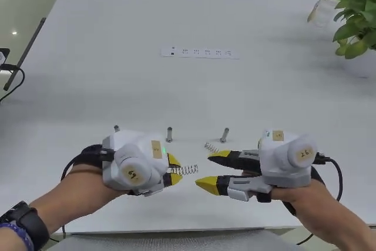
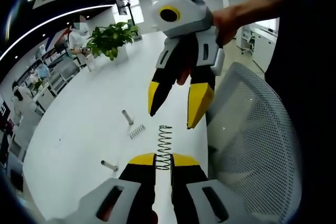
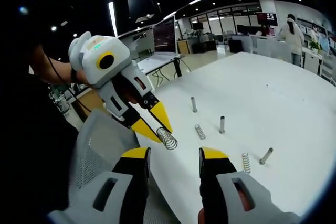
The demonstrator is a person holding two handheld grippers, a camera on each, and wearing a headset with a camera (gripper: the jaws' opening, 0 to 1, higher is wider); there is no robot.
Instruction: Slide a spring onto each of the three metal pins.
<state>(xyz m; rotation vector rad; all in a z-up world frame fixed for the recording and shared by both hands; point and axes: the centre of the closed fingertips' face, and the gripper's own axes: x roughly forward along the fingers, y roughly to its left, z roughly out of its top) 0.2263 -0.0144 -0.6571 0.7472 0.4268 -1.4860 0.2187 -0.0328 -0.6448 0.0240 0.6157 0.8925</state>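
- On the left gripper (image 2: 164, 161) the jaws are pinched narrow on one end of a spring (image 2: 164, 148). The rest of the coil sticks out past the tips, free in the air.
- The right gripper (image 3: 175, 155) has its jaws spread wide and holds nothing. Its tips point at the spring's free end, near it but apart.
- The spring is a thin wire coil. I'd judge it light and soft along its length, likely to bow or ping away under a hard squeeze. A light hold across the end coils looks best, keeping the bore open for a pin.
- Out past the tips, a loose spring (image 1: 211, 147) lies on the white surface (image 1: 247, 98), just beside the right-hand pin (image 1: 224, 134).
- The middle pin (image 1: 170, 134) and left-hand pin (image 1: 116, 128) stand upright in the same row. All three are bare, with no spring on any of them yet.
- A second loose spring (image 3: 199, 131) lies between two pins in the right gripper view.
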